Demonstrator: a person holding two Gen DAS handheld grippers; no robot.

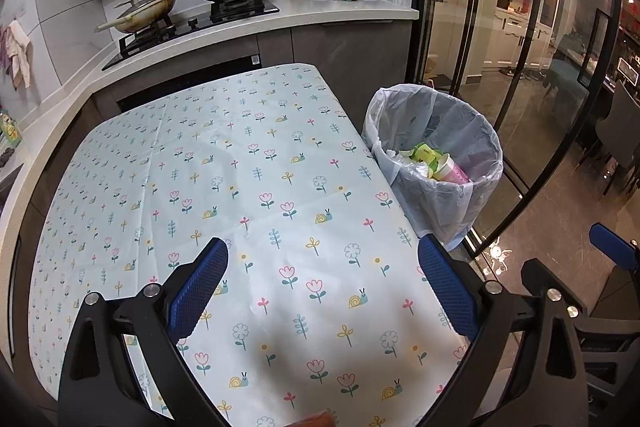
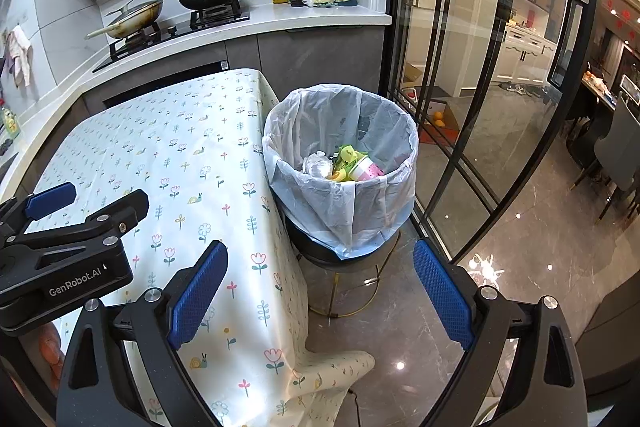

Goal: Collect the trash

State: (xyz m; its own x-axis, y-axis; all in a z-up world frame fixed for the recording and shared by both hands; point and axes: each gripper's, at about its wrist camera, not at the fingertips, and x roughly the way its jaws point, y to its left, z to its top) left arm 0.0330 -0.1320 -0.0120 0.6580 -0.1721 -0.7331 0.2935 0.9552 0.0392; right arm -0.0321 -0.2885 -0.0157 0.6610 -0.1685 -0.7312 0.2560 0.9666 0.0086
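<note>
Both hand-held grippers are spread wide and hold nothing: the left hand-held gripper (image 1: 322,291) hovers over the bare bench (image 1: 240,187), the right hand-held gripper (image 2: 320,295) past the bench's right edge. The trash (image 2: 344,167) lies inside the lined bin (image 2: 340,203) beside that edge. Risk: the bin appears perched on a stool (image 2: 344,267); a swing could snag the liner and topple it.
</note>
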